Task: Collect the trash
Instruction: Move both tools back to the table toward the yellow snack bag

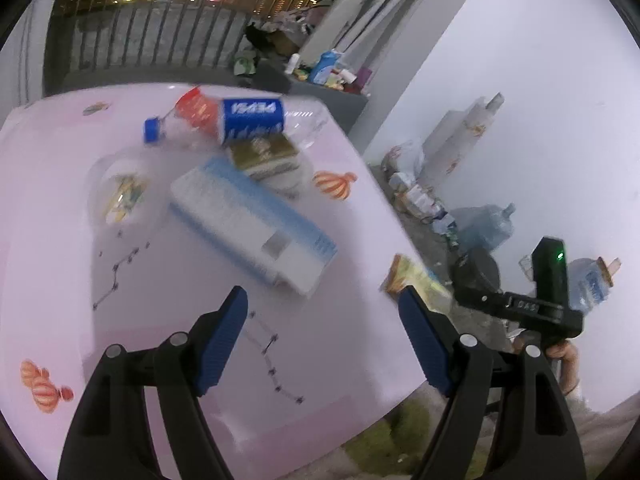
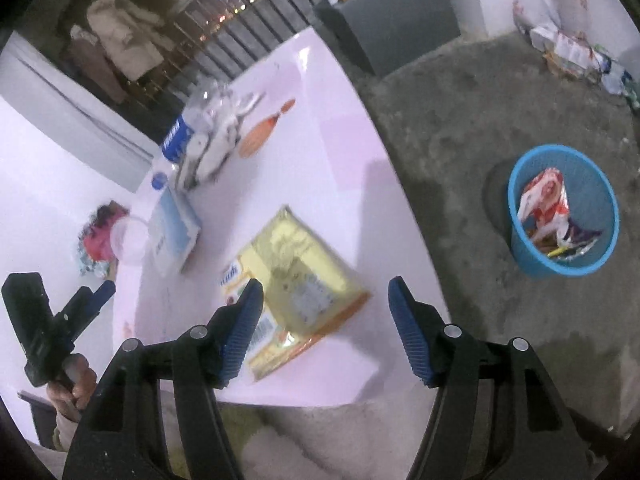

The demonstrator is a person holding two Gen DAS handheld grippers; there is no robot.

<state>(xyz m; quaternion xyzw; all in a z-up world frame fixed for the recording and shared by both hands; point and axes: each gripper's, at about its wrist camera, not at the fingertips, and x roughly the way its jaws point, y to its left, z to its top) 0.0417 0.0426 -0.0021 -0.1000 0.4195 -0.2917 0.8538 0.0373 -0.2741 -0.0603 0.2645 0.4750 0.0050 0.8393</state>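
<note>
Yellow packet [image 2: 298, 286] flat on table [image 2: 340, 152], long axis diagonal; both hand-held grippers apart (nothing between).

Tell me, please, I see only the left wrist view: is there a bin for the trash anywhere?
Observer: Yes. The right wrist view shows a blue basket on the floor, beside the table.
Operator: Is it empty?
Observer: No. A red and white wrapper and other scraps lie in it.
Operator: I see only a corner of a yellow packet. Does the right gripper hold it?
Observer: No. The right gripper is open and points at the yellow packet, which lies flat on the table.
</note>
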